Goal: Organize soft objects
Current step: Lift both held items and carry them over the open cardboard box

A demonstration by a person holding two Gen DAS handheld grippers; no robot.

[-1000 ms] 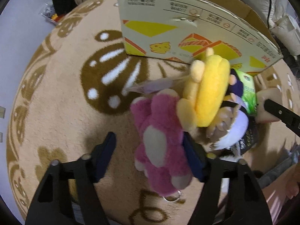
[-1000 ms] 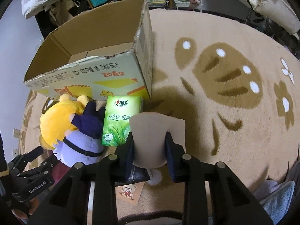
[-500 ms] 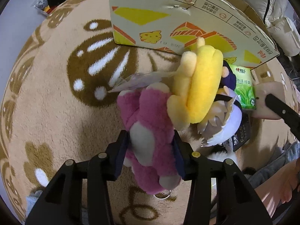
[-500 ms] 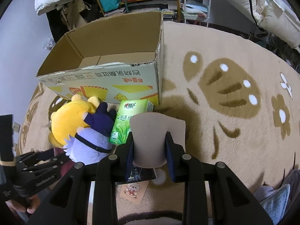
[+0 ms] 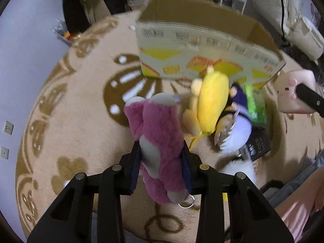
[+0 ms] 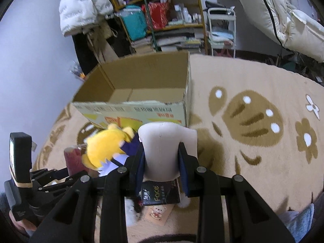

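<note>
My left gripper (image 5: 161, 162) is shut on a pink plush bear (image 5: 160, 137) and holds it above the rug. My right gripper (image 6: 162, 160) is shut on a beige soft block (image 6: 164, 147), which also shows in the left wrist view (image 5: 291, 93) at the right edge. A yellow plush (image 5: 212, 101) and a purple-and-white plush (image 5: 237, 129) lie on the rug in front of an open cardboard box (image 6: 141, 93), whose inside looks bare. The left gripper shows in the right wrist view (image 6: 52, 180) at lower left.
A green tissue pack (image 5: 255, 105) and a black tissue pack (image 6: 160, 194) lie by the plushes. A white fluffy item (image 5: 239, 170) lies near me. The round beige rug (image 6: 253, 158) spreads right. Shelves (image 6: 162, 20) and a white cart (image 6: 220, 28) stand behind the box.
My left gripper closed on the pink bear and lifted it off the rug. My right gripper rose with the beige block, so the box's inside now shows.
</note>
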